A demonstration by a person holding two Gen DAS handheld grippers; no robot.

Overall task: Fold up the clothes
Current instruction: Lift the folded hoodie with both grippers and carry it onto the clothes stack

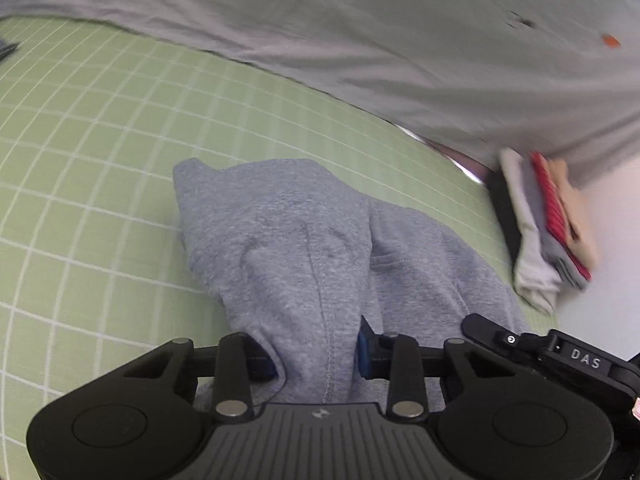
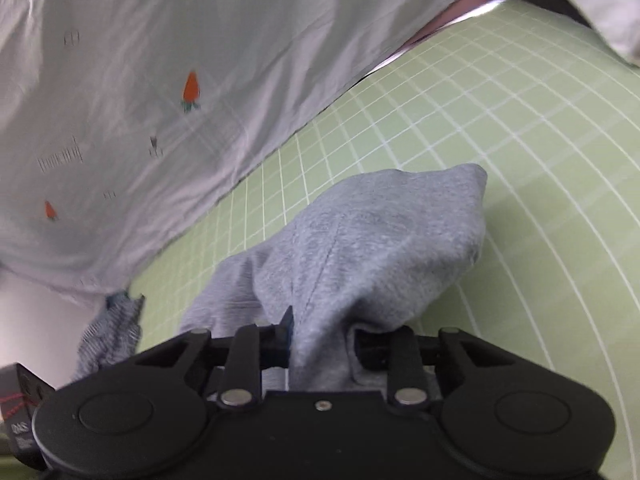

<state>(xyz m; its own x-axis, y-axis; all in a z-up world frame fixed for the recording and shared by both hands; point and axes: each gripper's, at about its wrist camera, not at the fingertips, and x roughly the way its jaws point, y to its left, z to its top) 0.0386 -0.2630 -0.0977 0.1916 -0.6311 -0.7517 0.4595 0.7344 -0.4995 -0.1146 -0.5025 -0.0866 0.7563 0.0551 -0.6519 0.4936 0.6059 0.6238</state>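
In the left wrist view, the left gripper (image 1: pixel 318 354) clenches a bunch of the grey knitted cotton garment (image 1: pixel 288 236), which hangs over the green mat with white grid lines (image 1: pixel 92 128). A pile of folded clothes (image 1: pixel 548 220) lies at the mat's edge, so I judge some pieces are finished.

In the right wrist view, the right gripper (image 2: pixel 320 344) also grasps the grey garment (image 2: pixel 380 232). It is bunched and not yet folded; a striped cloth (image 2: pixel 110 332) waits near.
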